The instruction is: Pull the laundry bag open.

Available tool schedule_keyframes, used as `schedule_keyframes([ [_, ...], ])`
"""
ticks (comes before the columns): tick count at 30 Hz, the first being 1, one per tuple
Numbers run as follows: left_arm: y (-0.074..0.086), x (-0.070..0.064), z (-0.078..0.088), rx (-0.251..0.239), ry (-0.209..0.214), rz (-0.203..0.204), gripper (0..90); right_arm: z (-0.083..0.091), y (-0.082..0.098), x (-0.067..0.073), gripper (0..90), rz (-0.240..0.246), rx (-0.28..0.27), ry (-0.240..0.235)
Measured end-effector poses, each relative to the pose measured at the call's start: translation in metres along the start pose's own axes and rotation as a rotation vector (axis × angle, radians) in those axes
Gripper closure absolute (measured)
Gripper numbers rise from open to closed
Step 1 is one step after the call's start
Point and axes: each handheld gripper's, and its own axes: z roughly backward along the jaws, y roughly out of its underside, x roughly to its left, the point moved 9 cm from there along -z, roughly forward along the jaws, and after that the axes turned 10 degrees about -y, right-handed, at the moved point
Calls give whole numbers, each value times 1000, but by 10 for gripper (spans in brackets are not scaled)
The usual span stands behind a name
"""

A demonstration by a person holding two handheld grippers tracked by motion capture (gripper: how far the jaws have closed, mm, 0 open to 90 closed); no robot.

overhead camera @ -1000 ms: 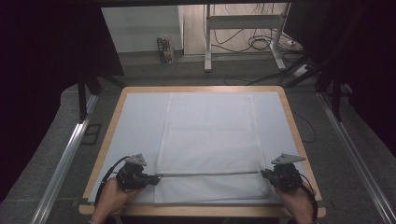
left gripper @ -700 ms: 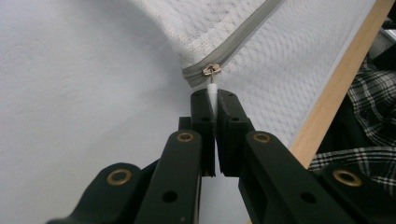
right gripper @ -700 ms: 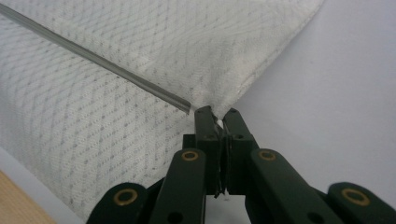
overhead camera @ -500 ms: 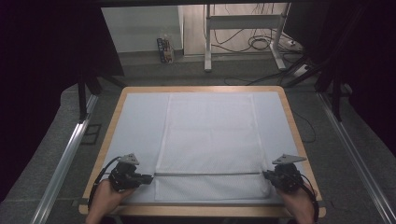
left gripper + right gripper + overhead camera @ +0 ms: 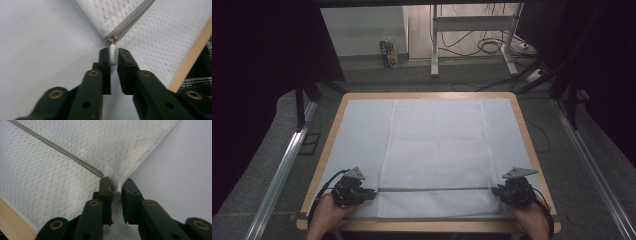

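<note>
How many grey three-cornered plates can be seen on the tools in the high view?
2. One grey plate sits on the left tool at the near left of the table; the other plate sits on the right tool at the near right.

Both sets of jaws have just been opening. On the left gripper [image 5: 111,58] they now stand a little apart, with the zipper pull [image 5: 113,54] between them. On the right gripper [image 5: 115,187] they have loosened too, with the corner of the mesh bag [image 5: 117,185] between them.
</note>
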Motion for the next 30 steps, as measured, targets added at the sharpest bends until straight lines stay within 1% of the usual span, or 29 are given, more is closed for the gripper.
schedule_keyframes([
  [2,0,0,-2,-3,-16,-4,715,1,-1,0,668,5,-9,7],
  [4,-2,0,-3,-14,-20,-1,653,1,-2,-1,589,11,-20,15],
  [5,-3,1,-3,-19,-41,0,593,1,-3,-2,563,15,-27,14],
  [6,-4,1,-4,-21,-50,-1,541,1,-4,-2,525,21,-38,11],
  [8,-5,1,-6,-27,-59,-5,472,2,-7,-3,444,32,-53,19],
  [9,-5,1,-7,-28,-73,-9,412,2,-8,-3,412,38,-64,23],
  [10,-6,1,-8,-30,-85,-10,328,2,-10,-4,338,45,-80,30],
  [11,-6,1,-9,-33,-94,-11,328,2,-10,-4,338,45,-80,30],
  [12,-7,2,-9,-37,-113,-18,288,2,-11,-4,315,49,-89,30],
  [13,-8,2,-9,-45,-119,-20,250,3,-12,-5,282,52,-100,31],
  [14,-10,2,-8,-57,-123,-19,232,3,-13,-5,251,52,-107,33],
  [16,-13,2,-6,-83,-130,-12,186,4,-15,-5,221,56,-119,33],
  [19,-18,2,-1,-122,-135,3,115,5,-18,-3,177,57,-139,22],
  [20,-19,2,1,-132,-135,12,79,5,-18,-1,147,62,-143,13],
  [22,-21,2,3,-146,-137,30,66,5,-18,0,138,62,-141,10],
  [23,-22,2,4,-149,-139,37,39,5,-19,1,120,71,-139,3],
  [24,-23,1,5,-161,-138,45,39,5,-18,2,107,72,-135,-1],
  [25,-24,0,6,-167,-139,47,34,5,-18,4,96,76,-133,-4],
  [26,-23,-1,8,-169,-144,37,22,5,-19,5,84,80,-133,-7],
  [28,-24,-3,11,-182,-155,31,13,6,-20,6,61,85,-140,-2],
  [29,-24,-4,13,-185,-160,32,13,8,-21,7,49,87,-151,-1],
  [30,-23,-4,14,-187,-164,27,13,9,-23,9,17,81,-168,-5],
])
